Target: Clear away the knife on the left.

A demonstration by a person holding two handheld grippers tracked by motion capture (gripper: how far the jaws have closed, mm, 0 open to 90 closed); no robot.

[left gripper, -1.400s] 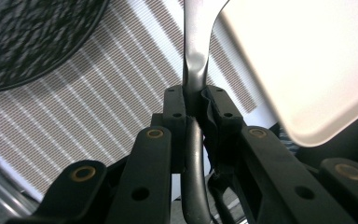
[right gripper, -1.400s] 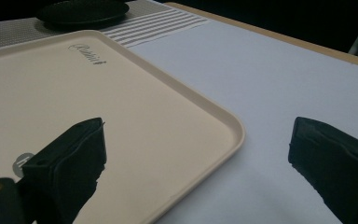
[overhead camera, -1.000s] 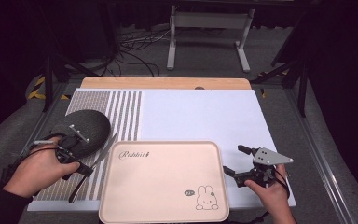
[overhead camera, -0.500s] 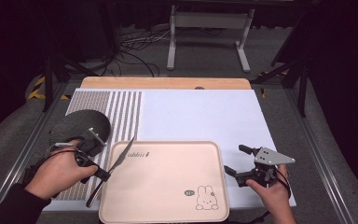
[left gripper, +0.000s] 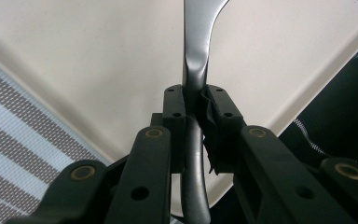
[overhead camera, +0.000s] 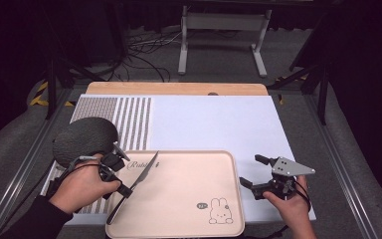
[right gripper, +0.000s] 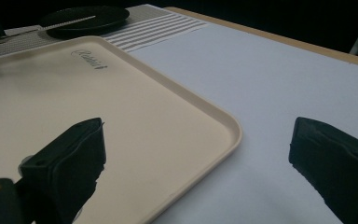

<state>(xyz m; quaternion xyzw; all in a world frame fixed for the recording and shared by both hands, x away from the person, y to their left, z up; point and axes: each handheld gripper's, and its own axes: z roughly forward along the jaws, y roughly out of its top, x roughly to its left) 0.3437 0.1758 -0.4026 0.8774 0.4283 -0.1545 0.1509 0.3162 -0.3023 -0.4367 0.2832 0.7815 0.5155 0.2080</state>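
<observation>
We see the left gripper [overhead camera: 122,172] clamped on a knife [overhead camera: 138,183] over the tray's [overhead camera: 189,199] left edge — right gripper [overhead camera: 252,172] gaping, empty, beside it.

Dark knife [overhead camera: 138,182], tilted, over tray's [overhead camera: 189,199] left edge

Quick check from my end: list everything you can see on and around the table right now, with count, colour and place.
knife: 1, silver blade, dark handle; clamped in the left gripper, blade over the tray's left part.
tray: 1, beige with a rabbit print; front centre of the mat.
plate: 1, dark grey; left, on the mat's striped end.
mat: 1, white with grey stripes at left; covers the tabletop.
table: 1, wood edge at the far side.
stand: 1, grey metal; floor behind the table.
left gripper: 1, black; shut on the knife handle.
right gripper: 1, black, grey plate on top; open, right of the tray.
</observation>
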